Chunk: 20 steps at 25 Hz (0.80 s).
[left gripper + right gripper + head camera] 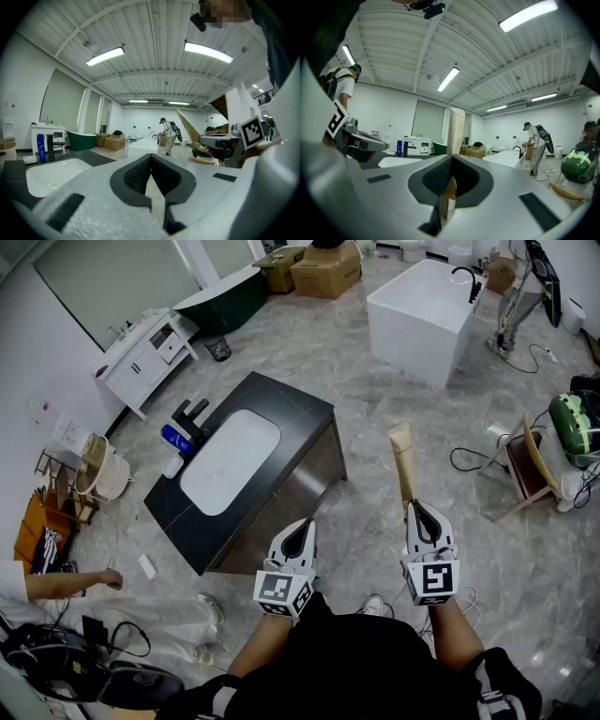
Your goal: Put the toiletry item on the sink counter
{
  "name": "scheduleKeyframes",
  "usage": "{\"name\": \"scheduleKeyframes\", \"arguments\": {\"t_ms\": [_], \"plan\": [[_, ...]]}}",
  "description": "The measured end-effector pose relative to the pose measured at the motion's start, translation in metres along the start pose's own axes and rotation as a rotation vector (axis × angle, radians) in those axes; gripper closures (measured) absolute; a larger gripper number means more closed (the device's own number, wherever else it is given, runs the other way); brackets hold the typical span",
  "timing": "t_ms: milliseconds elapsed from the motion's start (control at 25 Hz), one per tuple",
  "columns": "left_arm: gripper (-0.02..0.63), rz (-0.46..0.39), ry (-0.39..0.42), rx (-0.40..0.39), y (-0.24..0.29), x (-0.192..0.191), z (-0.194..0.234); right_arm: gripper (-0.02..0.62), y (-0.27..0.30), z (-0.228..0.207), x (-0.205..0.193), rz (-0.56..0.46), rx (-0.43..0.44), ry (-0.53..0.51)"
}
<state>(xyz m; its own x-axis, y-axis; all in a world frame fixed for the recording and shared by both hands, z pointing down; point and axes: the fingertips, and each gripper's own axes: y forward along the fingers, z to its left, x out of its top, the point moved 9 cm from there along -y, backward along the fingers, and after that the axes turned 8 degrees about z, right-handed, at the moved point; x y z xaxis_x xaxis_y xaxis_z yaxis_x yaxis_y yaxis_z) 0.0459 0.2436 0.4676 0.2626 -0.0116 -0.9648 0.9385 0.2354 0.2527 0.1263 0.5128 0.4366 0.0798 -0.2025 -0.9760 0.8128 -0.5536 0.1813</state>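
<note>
The beige toiletry tube [402,463], pinched at one end in the right tongs [416,508], is mid-carry, well short of the dark sink desk [302,416], so it next needs bringing over bare desk, while the left tongs [304,526] are closed on nothing.

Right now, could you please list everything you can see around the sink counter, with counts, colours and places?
dark stone sink counter: one, black with white basin, floor centre
tall faucet: one, black, counter's left end
plastic bottle: one, blue, beside the faucet
small soap-like piece: one, white, counter edge near the bottle
square bathtub: one, white, upper right
oval bathtub: one, green, upper left
cardboard boxes: two, brown, top
vanity cabinet: one, white, by the left wall
flat toiletry tube: one, beige, upright in the right gripper
left gripper: one, white, shut, empty
right gripper: one, white, shut on the tube
</note>
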Motion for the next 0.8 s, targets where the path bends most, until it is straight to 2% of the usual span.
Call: {"name": "scheduleKeyframes", "arguments": {"t_ms": [520, 800], "plan": [[0.597, 0.003, -0.023, 0.021, -0.006, -0.006, 0.021, 0.589, 0.016, 0.019, 0.009, -0.014, 0.023, 0.016], [0.598, 0.007, -0.049, 0.088, -0.021, -0.012, 0.056, 0.588, 0.049, 0.044, 0.022, -0.046, 0.087, 0.030]]}}
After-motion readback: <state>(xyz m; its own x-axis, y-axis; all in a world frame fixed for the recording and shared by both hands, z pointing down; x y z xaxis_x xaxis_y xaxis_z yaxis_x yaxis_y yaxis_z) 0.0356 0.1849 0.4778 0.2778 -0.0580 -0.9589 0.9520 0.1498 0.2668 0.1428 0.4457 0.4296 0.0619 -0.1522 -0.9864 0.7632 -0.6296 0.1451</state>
